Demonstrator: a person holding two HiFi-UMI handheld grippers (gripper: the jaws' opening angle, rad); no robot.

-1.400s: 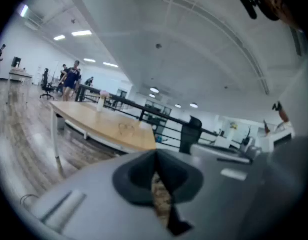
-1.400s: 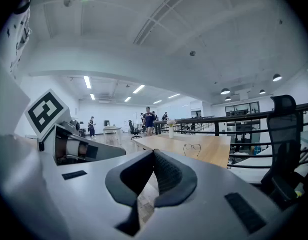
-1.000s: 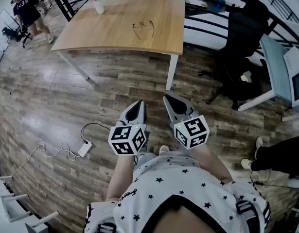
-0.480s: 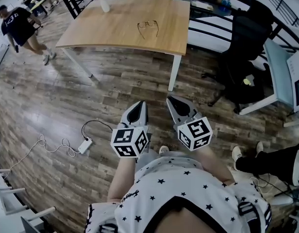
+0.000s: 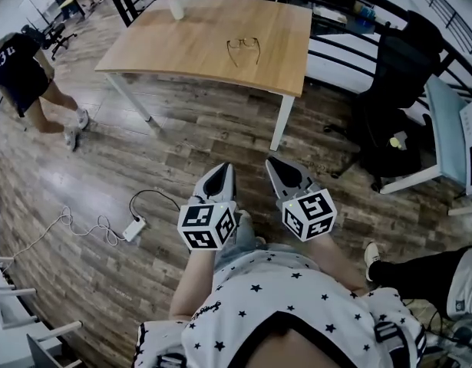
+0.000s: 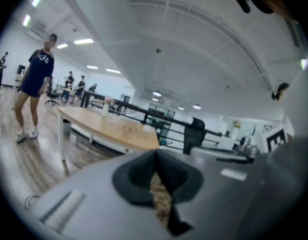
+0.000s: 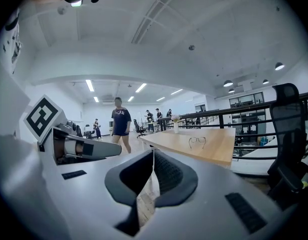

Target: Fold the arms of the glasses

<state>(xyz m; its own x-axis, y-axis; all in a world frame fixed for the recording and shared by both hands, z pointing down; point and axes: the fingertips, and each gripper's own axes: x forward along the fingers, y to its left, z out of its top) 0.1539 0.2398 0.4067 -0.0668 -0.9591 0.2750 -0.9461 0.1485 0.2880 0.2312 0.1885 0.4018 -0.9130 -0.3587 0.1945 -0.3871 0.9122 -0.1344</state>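
- The glasses (image 5: 243, 50) lie alone on a pale wooden surface (image 5: 182, 44), toward its right half, with their arms apparently unfolded.
- A small vase (image 5: 175, 6) with pink flowers stands at the surface's far left corner, well apart from the glasses.
- The left hand-held gripper (image 5: 220, 173) and the right hand-held gripper (image 5: 280, 167) hang side by side over the plank floor (image 5: 105, 152). They are well short of the surface and point toward it.
- Each has its jaws pressed together with nothing between them.
- A black office chair (image 5: 397, 75) stands to the right of the surface.
- A person (image 5: 21, 75) walks at the left edge.
- A white power strip (image 5: 133, 229) and its cable lie on the floor left of the grippers.
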